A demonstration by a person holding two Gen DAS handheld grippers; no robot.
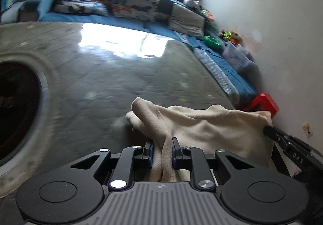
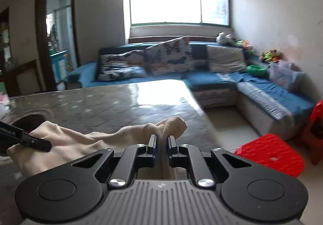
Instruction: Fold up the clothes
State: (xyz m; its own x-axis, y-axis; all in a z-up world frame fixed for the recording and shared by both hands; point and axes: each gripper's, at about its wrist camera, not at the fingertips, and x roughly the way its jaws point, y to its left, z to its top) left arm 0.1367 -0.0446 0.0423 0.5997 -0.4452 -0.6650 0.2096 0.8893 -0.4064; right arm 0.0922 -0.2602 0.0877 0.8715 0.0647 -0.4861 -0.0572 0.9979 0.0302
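Note:
A cream cloth hangs stretched between my two grippers just above the grey marble table. My left gripper is shut on a bunched fold of it, with fabric running down between the pads. At the right edge of the left wrist view, the right gripper pinches the cloth's far corner. In the right wrist view my right gripper is shut on a rolled edge of the cloth, and the left gripper grips its other end at the left.
A round dark recess is set into the table at the left. Beyond the table edge stands a blue corner sofa with cushions and toys. Red plastic stools stand on the floor at the right.

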